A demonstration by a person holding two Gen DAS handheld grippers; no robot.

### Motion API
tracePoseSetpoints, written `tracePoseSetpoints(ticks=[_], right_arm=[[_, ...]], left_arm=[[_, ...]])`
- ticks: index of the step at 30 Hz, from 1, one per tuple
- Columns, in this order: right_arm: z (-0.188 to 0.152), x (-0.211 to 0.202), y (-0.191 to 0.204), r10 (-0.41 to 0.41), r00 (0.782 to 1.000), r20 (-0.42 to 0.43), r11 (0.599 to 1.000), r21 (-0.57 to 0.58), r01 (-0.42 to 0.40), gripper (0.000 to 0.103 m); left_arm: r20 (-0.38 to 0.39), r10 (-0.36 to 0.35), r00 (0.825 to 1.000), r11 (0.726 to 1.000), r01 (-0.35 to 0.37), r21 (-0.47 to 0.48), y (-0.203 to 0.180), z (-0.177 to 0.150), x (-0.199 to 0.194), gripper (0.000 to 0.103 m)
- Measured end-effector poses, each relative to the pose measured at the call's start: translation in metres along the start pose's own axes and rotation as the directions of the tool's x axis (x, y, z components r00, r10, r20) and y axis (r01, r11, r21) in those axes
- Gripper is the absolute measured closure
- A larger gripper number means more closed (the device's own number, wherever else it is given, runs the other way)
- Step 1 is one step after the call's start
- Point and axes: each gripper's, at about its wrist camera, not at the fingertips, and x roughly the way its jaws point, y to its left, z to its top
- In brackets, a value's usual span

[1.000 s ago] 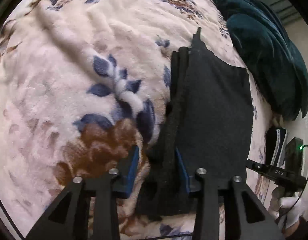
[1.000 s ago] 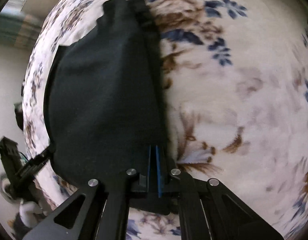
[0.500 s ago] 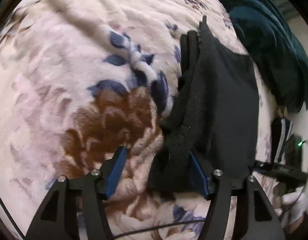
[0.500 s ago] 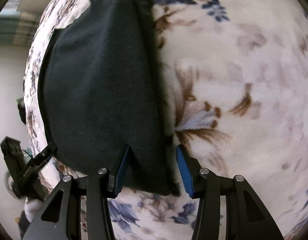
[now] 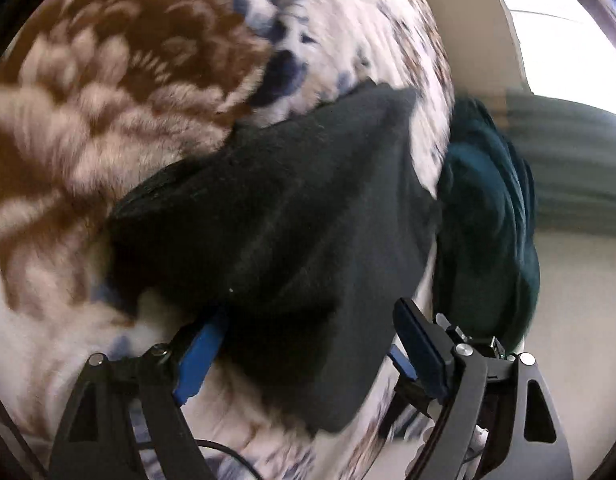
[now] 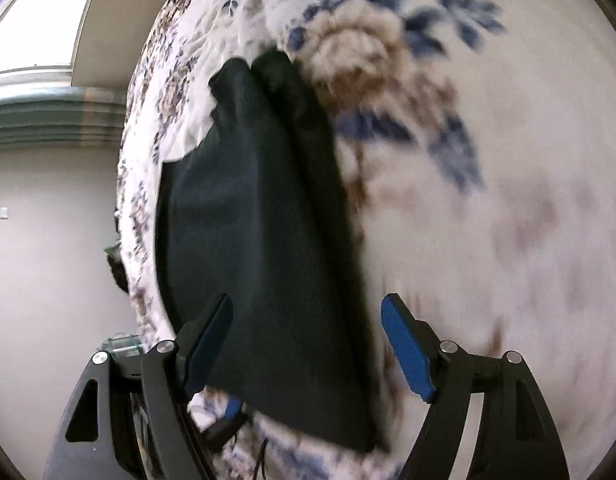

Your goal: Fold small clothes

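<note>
Folded black garment (image 6: 263, 248) lies flat on floral blanket (image 6: 488, 200), long axis 12-to-6; left gripper (image 5: 308, 344) and right gripper (image 6: 305, 344) both spread apart, gripping nothing.

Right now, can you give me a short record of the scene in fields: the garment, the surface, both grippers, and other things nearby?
garment: black cloth, folded, lying flat
surface: fluffy floral blanket, cream with brown and blue flowers
left gripper: open, cloth edge lies between its fingers, not clamped
right gripper: open, over the cloth's near edge
nearby: dark teal fabric past the cloth's far side
image quality: motion blur in both views
</note>
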Motion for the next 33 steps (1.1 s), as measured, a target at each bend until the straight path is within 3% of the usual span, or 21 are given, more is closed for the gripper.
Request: tracePoseSetpoints(ticks=[4, 11, 16, 18, 19, 20, 22, 27, 33], right_arm=[[0.051, 0.038, 0.015, -0.031, 0.999, -0.028, 0.996, -0.086, 0.028, 0.024], [0.086, 0.075, 0.037, -0.053, 0.997, -0.048, 0.990, -0.130, 0.047, 0.023], [0.094, 0.082, 0.038, -0.029, 0.998, -0.049, 0.994, -0.111, 0.023, 0.025], [0.094, 0.083, 0.041, -0.049, 0.998, -0.046, 0.989, -0.144, 0.042, 0.063], [0.092, 0.084, 0.041, -0.035, 0.998, -0.057, 0.989, -0.145, 0.026, 0.076], [0.091, 0.082, 0.041, -0.021, 0.999, -0.048, 0.990, -0.139, 0.014, 0.079], [0.085, 0.074, 0.043, -0.009, 1.000, -0.019, 0.991, -0.135, 0.007, 0.080], [0.038, 0.034, 0.029, 0.074, 0.995, 0.064, 0.997, -0.022, -0.073, 0.082], [-0.074, -0.002, 0.003, 0.018, 0.992, 0.128, 0.990, 0.136, -0.035, 0.082]], left_arm=[[0.043, 0.032, 0.999, 0.997, -0.029, -0.072, -0.004, -0.005, 0.001, 0.016], [-0.053, 0.022, 0.998, 0.986, -0.031, -0.161, 0.004, -0.029, 0.023, 0.016], [0.070, 0.029, 0.997, 0.985, -0.016, -0.172, -0.004, -0.020, 0.033, 0.016], [0.107, 0.042, 0.993, 0.991, -0.028, -0.130, -0.016, -0.020, 0.035, 0.028], [0.116, 0.048, 0.992, 0.993, -0.035, -0.111, -0.020, -0.019, 0.034, 0.044], [0.114, 0.067, 0.991, 0.995, -0.058, -0.080, -0.025, -0.016, 0.034, 0.057], [0.093, 0.066, 0.994, 0.997, -0.062, -0.045, -0.028, -0.009, 0.035, 0.067], [-0.009, 0.108, 0.994, 0.975, -0.105, 0.197, -0.047, 0.018, 0.015, 0.070], [-0.135, 0.202, 0.970, 0.879, -0.119, 0.461, -0.062, 0.058, -0.005, 0.070]])
